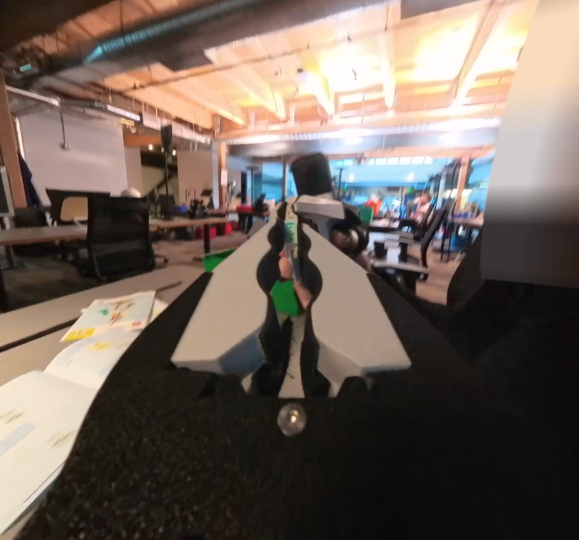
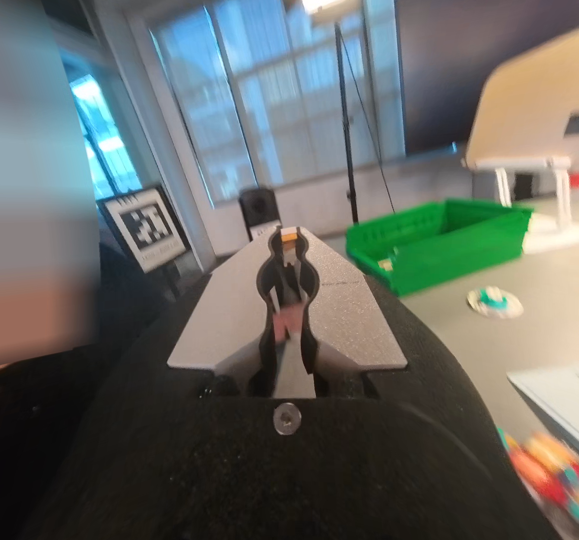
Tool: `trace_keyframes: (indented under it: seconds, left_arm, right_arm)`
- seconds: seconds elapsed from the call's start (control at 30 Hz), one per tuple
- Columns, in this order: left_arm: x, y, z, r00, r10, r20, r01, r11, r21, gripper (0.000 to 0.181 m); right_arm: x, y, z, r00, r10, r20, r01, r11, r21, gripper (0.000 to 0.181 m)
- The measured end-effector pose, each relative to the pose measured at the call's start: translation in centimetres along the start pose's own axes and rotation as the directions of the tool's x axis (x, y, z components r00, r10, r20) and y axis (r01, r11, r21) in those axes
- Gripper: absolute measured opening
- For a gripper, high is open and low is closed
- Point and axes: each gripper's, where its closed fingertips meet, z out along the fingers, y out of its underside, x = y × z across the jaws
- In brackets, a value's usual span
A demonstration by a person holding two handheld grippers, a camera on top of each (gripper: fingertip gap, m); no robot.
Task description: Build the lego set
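Two small lego pieces are up off the worktop (image 2: 438,321): my left tongs (image 1: 289,211) pinch a green-and-white piece (image 1: 290,229), my right tongs (image 2: 289,232) pinch an orange-topped piece (image 2: 288,238). I see the green bin (image 2: 438,236) right of the right tongs, instruction booklets (image 1: 94,337) lower left.

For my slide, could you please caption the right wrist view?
Right hand-held gripper pinching a small orange piece, green bin on the table beyond.
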Motion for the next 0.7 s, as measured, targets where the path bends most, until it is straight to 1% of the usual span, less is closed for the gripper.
trace_keyframes:
  seconds: [0.03,0.1,0.13,0.17,0.2,0.23,0.27,0.3,0.33,0.37,0.43,0.47,0.5,0.53,0.6,0.63,0.67,0.7]
  left_arm:
    - [-0.3,0.5,-0.2,1.0,0.019,0.006,-0.018,0.999,-0.045,0.005]
    - [-0.9,1.1,-0.4,0.998,0.059,0.023,-0.056,0.994,-0.098,0.006]
    - [-1.1,1.4,-0.6,0.993,0.111,0.044,-0.105,0.988,-0.117,0.007]
    - [-1.4,1.4,-0.9,0.979,0.19,0.075,-0.18,0.975,-0.128,0.015]
    - [-1.6,1.3,-1.3,0.953,0.281,0.114,-0.265,0.954,-0.137,0.027]
    - [-1.7,1.2,-1.6,0.919,0.366,0.145,-0.345,0.926,-0.15,0.034]
    - [-1.8,1.1,-1.8,0.882,0.44,0.169,-0.413,0.894,-0.171,0.037]
    - [-2.0,1.3,-2.0,0.853,0.485,0.191,-0.45,0.87,-0.202,0.036]
    - [-2.1,1.7,-1.9,0.853,0.485,0.191,-0.442,0.867,-0.23,0.036]
    - [-2.1,2.1,-1.7,0.877,0.442,0.189,-0.396,0.887,-0.239,0.037]
    - [-2.2,2.5,-1.5,0.936,0.302,0.183,-0.264,0.942,-0.206,0.036]
    - [-2.0,2.6,-1.4,0.954,0.251,0.166,-0.219,0.957,-0.189,0.037]
    - [-2.1,2.7,-1.4,0.956,0.247,0.159,-0.216,0.958,-0.189,0.035]
    - [-2.2,2.9,-1.5,0.943,0.287,0.169,-0.251,0.945,-0.208,0.035]
    - [-2.4,3.5,-1.5,0.888,0.424,0.18,-0.369,0.888,-0.273,0.034]
    - [-2.6,3.7,-1.5,0.836,0.513,0.193,-0.442,0.839,-0.316,0.034]
    - [-3.0,3.9,-1.7,0.756,0.621,0.208,-0.524,0.764,-0.376,0.034]
    - [-3.5,4.1,-1.8,0.653,0.728,0.209,-0.599,0.666,-0.444,0.034]
  right_arm:
    - [0.4,0.4,0.0,1.0,0.013,-0.012,-0.014,0.999,-0.029,0.006]
    - [1.1,1.0,0.0,0.999,0.047,-0.028,-0.048,0.998,-0.04,0.006]
    - [1.5,1.2,0.1,0.997,0.067,-0.036,-0.068,0.997,-0.026,0.006]
    - [2.0,1.2,0.0,0.995,0.09,-0.053,-0.09,0.996,-0.004,0.006]
    - [2.6,1.2,-0.2,0.991,0.113,-0.075,-0.112,0.993,0.027,0.006]
    - [3.0,1.0,-0.5,0.987,0.142,-0.077,-0.137,0.989,0.062,0.006]
    - [3.2,1.0,-0.7,0.983,0.175,-0.063,-0.169,0.982,0.089,0.006]
    - [3.4,1.1,-0.9,0.979,0.199,-0.051,-0.192,0.975,0.11,0.006]
    - [3.5,1.2,-1.0,0.978,0.202,-0.042,-0.196,0.973,0.123,0.006]
    - [3.6,1.5,-1.0,0.979,0.197,-0.043,-0.19,0.973,0.128,0.006]
    - [3.5,2.0,-0.8,0.983,0.18,-0.028,-0.175,0.977,0.124,0.006]
    - [3.4,2.2,-0.7,0.983,0.18,-0.023,-0.176,0.977,0.12,0.006]
    - [3.5,2.4,-0.6,0.982,0.186,-0.029,-0.181,0.976,0.118,0.006]
    - [3.5,2.6,-0.6,0.981,0.193,-0.028,-0.189,0.975,0.119,0.005]
    - [3.9,2.5,-0.7,0.976,0.217,-0.037,-0.21,0.968,0.137,0.006]
    - [4.1,2.6,-0.7,0.972,0.23,-0.044,-0.221,0.964,0.146,0.006]
    - [4.4,2.6,-0.7,0.968,0.247,-0.054,-0.236,0.96,0.152,0.006]
    - [4.7,2.8,-0.7,0.962,0.265,-0.065,-0.252,0.955,0.158,0.006]
